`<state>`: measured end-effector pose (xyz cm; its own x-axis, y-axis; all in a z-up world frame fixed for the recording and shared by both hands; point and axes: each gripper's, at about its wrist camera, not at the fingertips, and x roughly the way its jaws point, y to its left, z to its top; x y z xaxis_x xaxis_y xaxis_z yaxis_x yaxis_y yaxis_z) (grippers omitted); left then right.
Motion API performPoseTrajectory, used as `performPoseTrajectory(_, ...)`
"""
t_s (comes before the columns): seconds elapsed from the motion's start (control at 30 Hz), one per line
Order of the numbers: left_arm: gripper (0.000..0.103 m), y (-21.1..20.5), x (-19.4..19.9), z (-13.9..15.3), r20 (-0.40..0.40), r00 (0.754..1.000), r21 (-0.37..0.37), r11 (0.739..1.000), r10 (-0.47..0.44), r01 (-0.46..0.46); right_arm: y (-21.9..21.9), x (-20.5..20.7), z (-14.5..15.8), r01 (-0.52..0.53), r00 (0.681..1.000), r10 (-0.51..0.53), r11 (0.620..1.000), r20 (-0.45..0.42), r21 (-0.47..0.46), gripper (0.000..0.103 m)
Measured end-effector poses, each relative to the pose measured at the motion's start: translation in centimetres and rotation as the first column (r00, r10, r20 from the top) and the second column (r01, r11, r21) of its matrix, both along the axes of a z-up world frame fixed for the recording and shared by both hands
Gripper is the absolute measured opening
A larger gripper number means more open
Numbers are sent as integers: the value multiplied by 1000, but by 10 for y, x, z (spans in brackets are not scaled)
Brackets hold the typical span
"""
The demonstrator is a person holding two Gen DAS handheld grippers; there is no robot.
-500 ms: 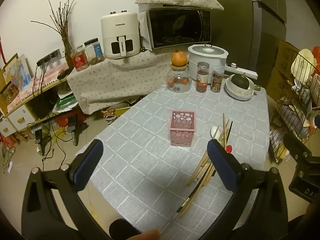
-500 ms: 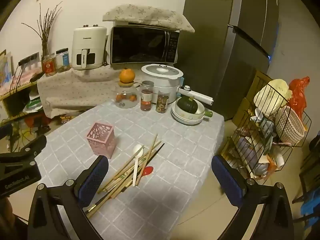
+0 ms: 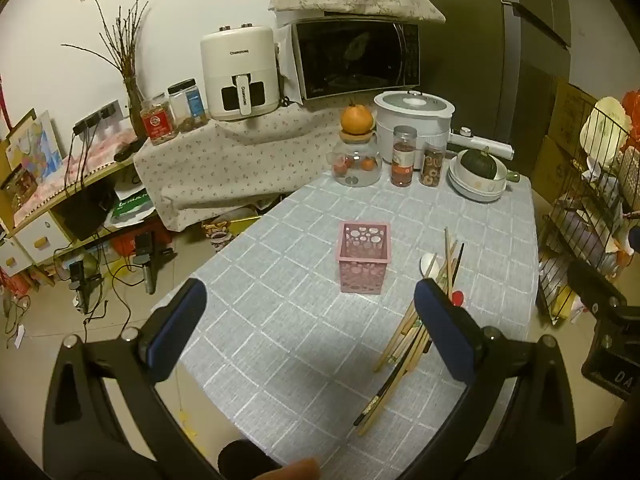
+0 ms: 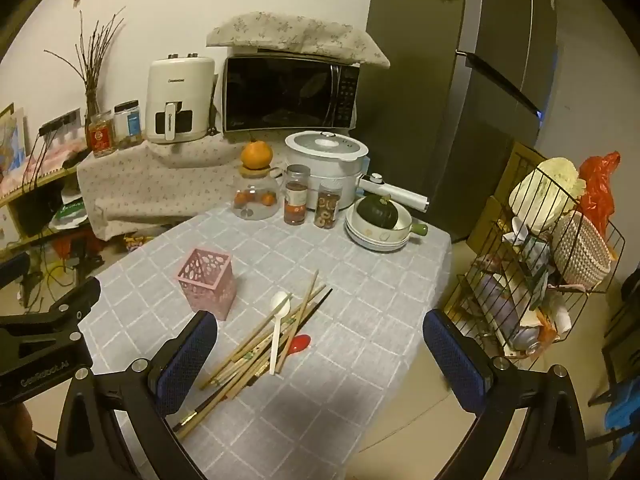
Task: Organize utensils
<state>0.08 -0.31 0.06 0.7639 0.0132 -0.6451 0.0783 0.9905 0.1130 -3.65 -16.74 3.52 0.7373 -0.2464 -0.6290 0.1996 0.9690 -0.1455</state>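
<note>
A pink perforated holder [image 3: 364,256] [image 4: 208,282] stands upright on the grey checked tablecloth [image 3: 280,320]. To its right lies a loose pile of wooden and black chopsticks [image 3: 404,344] [image 4: 256,352], with a white spoon [image 4: 278,328] on top and a red spoon [image 4: 299,343] partly under them. My left gripper [image 3: 306,316] is open and empty, held above the table's near part, short of the holder. My right gripper [image 4: 320,344] is open and empty, above the pile's right side.
At the table's far end stand a glass teapot with an orange on it [image 3: 356,156], two jars [image 3: 404,156], a rice cooker [image 3: 414,120] and stacked bowls holding a squash [image 3: 478,176]. A wire rack [image 4: 540,264] stands off the right edge.
Both grippers have drifted only slightly; the views are nearly the same. No object on the table has moved.
</note>
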Motion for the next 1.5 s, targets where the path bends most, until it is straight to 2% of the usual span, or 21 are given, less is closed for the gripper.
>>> performPoseTrajectory(1.2, 103, 5, -4, 3, 32, 999, -9, 1000, 4, -3, -4, -4, 1, 10, 999, -10, 1000, 32, 7, 103)
performPoseTrajectory(1.5, 103, 7, -7, 10, 61, 998, -26, 1000, 4, -2, -2, -6, 7, 18, 998, -18, 1000, 61, 9, 103)
